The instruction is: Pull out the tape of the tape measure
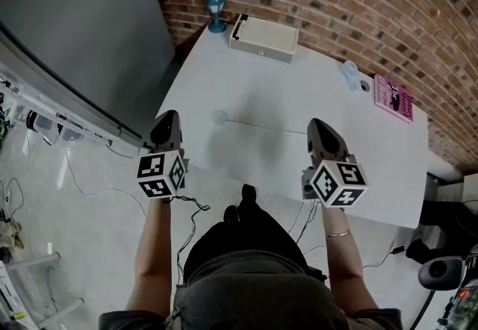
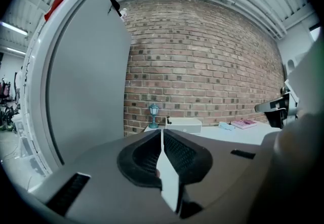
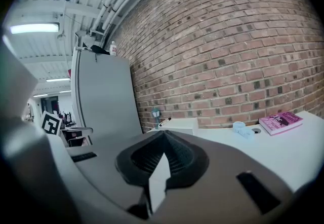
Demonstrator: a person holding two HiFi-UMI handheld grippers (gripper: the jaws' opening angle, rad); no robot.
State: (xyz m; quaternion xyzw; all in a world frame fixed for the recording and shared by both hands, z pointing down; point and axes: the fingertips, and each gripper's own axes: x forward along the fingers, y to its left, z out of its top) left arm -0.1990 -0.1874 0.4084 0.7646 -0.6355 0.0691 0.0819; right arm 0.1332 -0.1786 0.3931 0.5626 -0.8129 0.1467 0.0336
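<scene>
Tape measure (image 1: 219, 117) lay small and round on the table (image 1: 299, 89), just right of the left gripper (image 1: 169, 114) but apart from it. Its thin tape (image 1: 265, 125) ran out toward the right gripper (image 1: 317, 123). Both grippers had their jaws together, with nothing seen between them. To pull well, the left probably needed to pin the case while the right clamped the tape's end and drew it straight, low and slowly, so the case would not drag.
</scene>
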